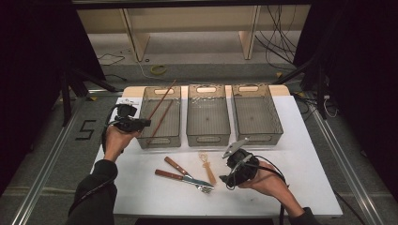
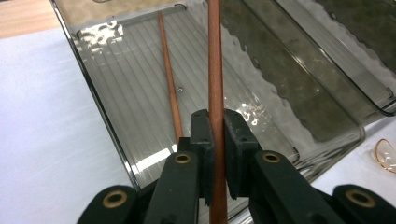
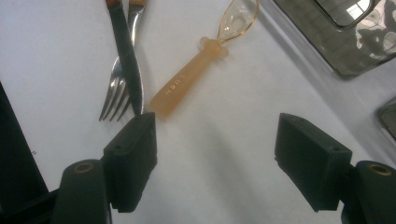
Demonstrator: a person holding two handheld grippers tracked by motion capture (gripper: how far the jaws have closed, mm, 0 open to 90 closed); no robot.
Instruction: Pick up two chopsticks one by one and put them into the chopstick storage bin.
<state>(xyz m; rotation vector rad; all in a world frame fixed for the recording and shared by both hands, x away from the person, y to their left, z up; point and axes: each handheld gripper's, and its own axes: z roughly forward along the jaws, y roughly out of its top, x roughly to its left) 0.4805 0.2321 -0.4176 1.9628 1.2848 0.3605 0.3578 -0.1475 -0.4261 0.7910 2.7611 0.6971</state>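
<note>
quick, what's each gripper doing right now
left gripper: shut on a chopstick over the left bin.
right gripper: open, holding nothing, above the table near the spoon.

Smooth reddish wood chopstick; glossy ribbed smoky plastic bin; shiny metal fork; translucent amber plastic spoon; matt white counter.

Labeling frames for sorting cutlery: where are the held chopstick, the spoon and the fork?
chopstick (image 2: 215,70), left gripper view, shaft above the pads.
spoon (image 3: 187,79), right gripper view, handle.
fork (image 3: 112,100), right gripper view, tines.
</note>
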